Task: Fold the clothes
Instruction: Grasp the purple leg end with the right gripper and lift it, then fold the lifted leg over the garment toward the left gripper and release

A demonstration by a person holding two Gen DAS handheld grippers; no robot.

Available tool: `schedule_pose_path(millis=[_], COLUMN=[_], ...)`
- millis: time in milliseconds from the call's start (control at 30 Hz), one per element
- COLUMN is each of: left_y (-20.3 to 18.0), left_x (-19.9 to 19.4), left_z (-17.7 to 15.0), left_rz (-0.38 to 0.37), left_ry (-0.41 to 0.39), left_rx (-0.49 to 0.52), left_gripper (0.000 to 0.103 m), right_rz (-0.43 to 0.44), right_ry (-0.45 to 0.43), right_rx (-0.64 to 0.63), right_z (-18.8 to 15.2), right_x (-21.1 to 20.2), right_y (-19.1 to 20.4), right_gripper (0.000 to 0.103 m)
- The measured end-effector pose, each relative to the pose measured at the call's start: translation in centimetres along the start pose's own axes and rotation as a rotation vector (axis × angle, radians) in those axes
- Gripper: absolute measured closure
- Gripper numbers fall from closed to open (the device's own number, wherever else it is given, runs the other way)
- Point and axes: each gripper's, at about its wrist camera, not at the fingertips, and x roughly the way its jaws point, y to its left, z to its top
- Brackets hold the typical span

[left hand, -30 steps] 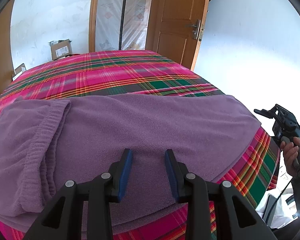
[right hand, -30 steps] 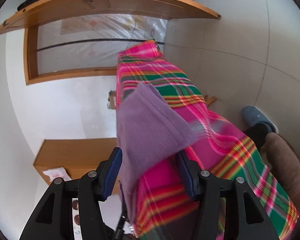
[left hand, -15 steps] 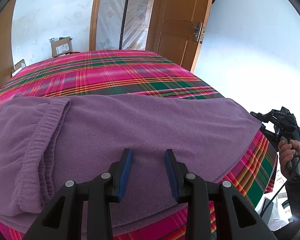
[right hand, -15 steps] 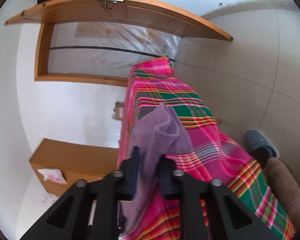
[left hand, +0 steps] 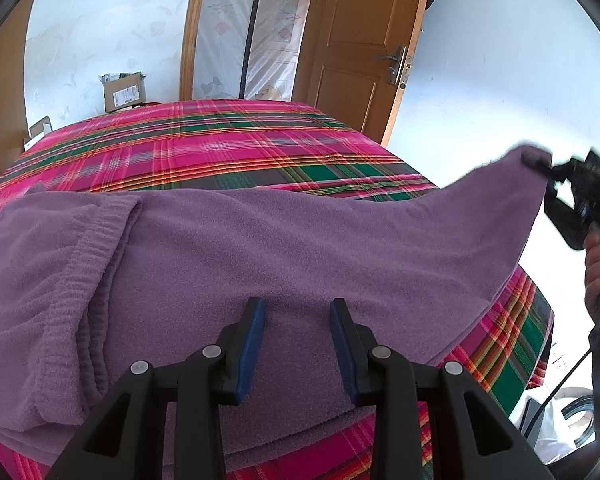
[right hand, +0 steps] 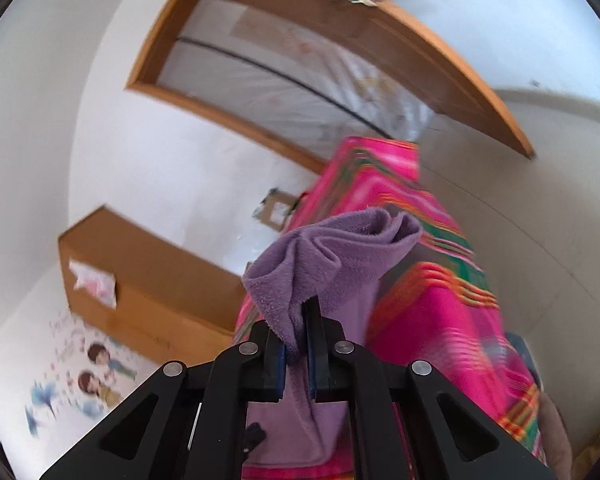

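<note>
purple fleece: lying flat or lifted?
Partly lifted. The right hand-held gripper is closing on the fleece's corner, raised off the bed; the rest lies spread.

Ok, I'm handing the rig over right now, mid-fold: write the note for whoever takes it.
Right gripper: jaws closing on a bunched corner of the purple fleece garment, raised off the bed.
Left gripper: open, above the garment's near edge, holding nothing.
Garment: otherwise flat on the plaid bed, ribbed band to the left.
Done: corner picked up.
Left: carry the corner across, probably toward the band, lay it, smooth, finish folding.
</note>
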Motion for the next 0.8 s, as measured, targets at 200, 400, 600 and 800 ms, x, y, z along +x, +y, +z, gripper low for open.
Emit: schedule_pose_path(millis=[200,400,600,800], left_y=[0.1,0.7,2.6,3.6], left_x=[-0.6,-2.3,-4.5,-6.9], left_z=[-0.1,-0.3,-0.2,-0.4], left_rz=[-0.027,-0.046,-0.009,0.020], left_ry=[-0.008,-0.050,-0.098,-0.139], left_rx=[-0.030,-0.056,-0.109,-0.152], left_gripper=[0.068,0.068,0.068,0.068], right_rz=[0.077,0.129,0.139,0.076], right_ry=[0.076,0.186,0.333,0.519], right_rx=[-0.130,-0.226,-0.295,-0.325], right_z=[-0.2,-2.2,-6.2,-11.9], right_x=[2.8,7.5,13.8,20.0], right_y=[5.8,10.4,12.8,11.1], right_gripper=[0.095,0.095,0.095,0.095])
